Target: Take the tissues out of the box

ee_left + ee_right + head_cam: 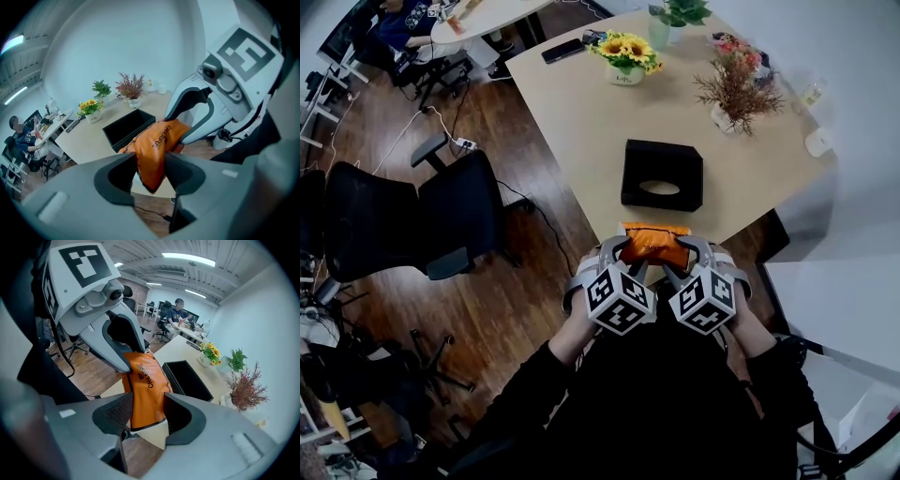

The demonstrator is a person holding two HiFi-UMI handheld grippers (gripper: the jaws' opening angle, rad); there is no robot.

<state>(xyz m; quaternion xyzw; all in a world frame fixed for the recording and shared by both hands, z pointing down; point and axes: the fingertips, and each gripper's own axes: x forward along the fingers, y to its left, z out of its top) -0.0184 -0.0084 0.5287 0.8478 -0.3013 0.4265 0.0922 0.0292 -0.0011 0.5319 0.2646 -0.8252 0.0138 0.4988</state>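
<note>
Grips orange pack (654,246) with left hand-held gripper (150,161) and right hand-held gripper (147,406), one on each end. Holds pack over worktop (581,103) edge, near black box (661,173), not touching.

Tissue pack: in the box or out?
Out. The left gripper and right gripper clamp the orange pack by the table's near edge, clear of the black box.

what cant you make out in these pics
- Inside of the black box: the head view shows only a dark oval opening, and both gripper views show it only as dark, so any tissues left inside are hidden.
- Orange pack: its ends are covered by the fingers of the left gripper and right gripper, and its print is partly folded away.
- Small white item, at the right of the head view: too small to identify.
</note>
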